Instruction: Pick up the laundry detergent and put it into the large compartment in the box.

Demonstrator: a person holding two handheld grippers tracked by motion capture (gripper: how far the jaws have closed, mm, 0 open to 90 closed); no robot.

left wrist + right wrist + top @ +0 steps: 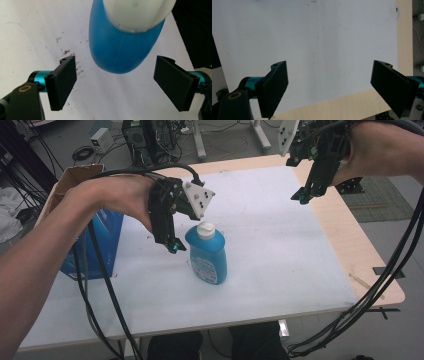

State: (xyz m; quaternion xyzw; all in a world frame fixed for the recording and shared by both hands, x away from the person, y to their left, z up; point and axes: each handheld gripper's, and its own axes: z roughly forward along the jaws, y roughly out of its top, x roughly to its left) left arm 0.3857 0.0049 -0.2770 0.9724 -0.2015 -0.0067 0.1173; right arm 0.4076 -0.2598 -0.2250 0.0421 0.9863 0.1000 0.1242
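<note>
Left gripper (172, 245) hovered just at nine o'clock of the blue bottle (207, 255) standing mid-table; right gripper (302, 196) hung at two o'clock. Left gripper view: jaws spread, bottle (120, 50) between, untouched. Right gripper view: jaws wide apart over the white mat (324, 45).

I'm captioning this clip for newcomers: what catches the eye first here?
The blue bottle with its white cap stands mid-table on the white mat. The left gripper hangs open right beside it, the bottle showing between its jaws in the left gripper view. The right gripper is open too, raised over the mat's far right.
</note>
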